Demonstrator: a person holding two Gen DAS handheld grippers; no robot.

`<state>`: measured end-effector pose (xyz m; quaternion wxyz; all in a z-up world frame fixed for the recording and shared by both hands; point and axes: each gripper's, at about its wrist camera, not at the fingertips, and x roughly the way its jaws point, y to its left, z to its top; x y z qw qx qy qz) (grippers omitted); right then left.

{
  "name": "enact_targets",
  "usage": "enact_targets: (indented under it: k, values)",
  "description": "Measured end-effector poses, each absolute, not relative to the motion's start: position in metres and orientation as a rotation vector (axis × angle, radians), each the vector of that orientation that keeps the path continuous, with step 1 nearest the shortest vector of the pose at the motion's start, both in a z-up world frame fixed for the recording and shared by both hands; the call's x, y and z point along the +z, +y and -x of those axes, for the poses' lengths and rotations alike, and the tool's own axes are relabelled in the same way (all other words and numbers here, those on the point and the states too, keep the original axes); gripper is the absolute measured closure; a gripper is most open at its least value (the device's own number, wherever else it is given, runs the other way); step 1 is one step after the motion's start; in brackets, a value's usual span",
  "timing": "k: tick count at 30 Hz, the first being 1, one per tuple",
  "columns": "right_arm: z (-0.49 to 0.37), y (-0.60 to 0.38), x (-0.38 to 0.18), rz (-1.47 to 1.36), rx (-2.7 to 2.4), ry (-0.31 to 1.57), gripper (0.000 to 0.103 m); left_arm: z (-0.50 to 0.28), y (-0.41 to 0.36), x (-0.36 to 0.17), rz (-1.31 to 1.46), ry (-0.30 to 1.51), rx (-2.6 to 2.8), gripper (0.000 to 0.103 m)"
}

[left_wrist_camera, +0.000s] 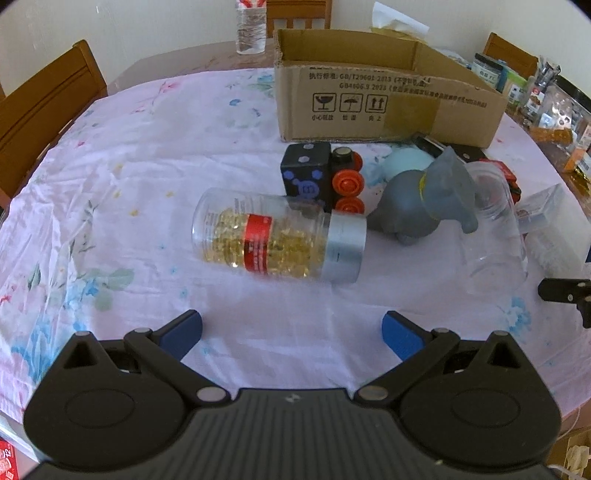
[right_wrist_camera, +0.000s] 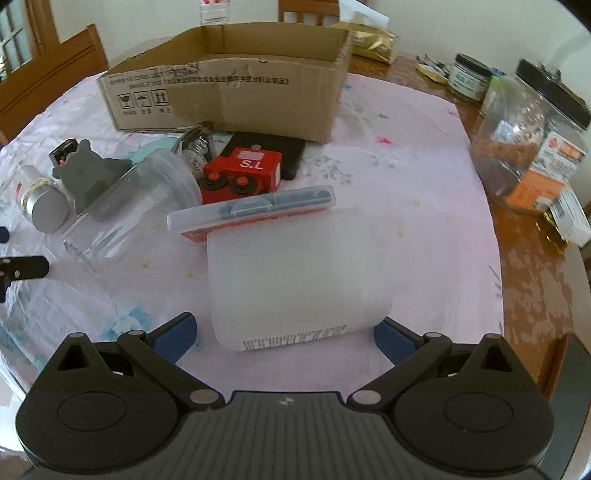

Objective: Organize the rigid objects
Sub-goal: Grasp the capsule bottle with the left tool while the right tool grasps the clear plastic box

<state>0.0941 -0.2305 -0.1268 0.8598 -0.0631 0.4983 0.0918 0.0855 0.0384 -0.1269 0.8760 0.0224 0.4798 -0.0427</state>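
Note:
In the left wrist view, my left gripper [left_wrist_camera: 291, 332] is open and empty, just short of a clear capsule bottle [left_wrist_camera: 277, 236] with a silver cap lying on its side. Behind it are a black-and-orange toy train [left_wrist_camera: 325, 177], a grey elephant toy [left_wrist_camera: 424, 203] and a clear plastic jar [left_wrist_camera: 495, 229] on its side. In the right wrist view, my right gripper [right_wrist_camera: 284, 332] is open, its blue pads either side of the near end of a frosted white box [right_wrist_camera: 299, 277]. Beyond lie a clear case [right_wrist_camera: 255, 210] and a red toy train [right_wrist_camera: 243, 173]. The cardboard box [left_wrist_camera: 384, 92] stands open at the back.
The table wears a floral pink cloth [left_wrist_camera: 147, 147]. Jars and packets [right_wrist_camera: 528, 147] crowd the right edge on bare wood. Wooden chairs [left_wrist_camera: 44, 107] stand around the table. A water bottle [left_wrist_camera: 251, 26] stands at the far edge. A black flat case [right_wrist_camera: 273, 147] lies before the cardboard box.

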Motion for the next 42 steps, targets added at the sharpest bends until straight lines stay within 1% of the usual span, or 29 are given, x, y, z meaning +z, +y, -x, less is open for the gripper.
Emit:
enact_targets:
  k: [12,24,29,34,42]
  values:
    - [-0.09,-0.233,-0.129,0.149,0.241,0.989,0.0,-0.095,0.048,-0.13,-0.074,0.942,-0.148,0.0]
    - [-0.12,-0.227,-0.131,0.212,0.374,0.977,0.0,-0.102,0.049,-0.131,-0.09,0.938,-0.185,0.0]
    - [-0.118,-0.218,-0.129,0.213,0.354,1.028,0.0,-0.099,0.048,-0.131,-0.086,0.948,-0.173,0.0]
    - [-0.102,-0.213,-0.128,0.219,0.364,1.031,0.0,-0.085,0.046,-0.13,-0.095,0.962,-0.187,0.0]
    - [-0.106,-0.213,-0.127,0.235,0.387,1.049,0.0,-0.105,0.053,-0.13,-0.097,0.959,-0.191,0.0]
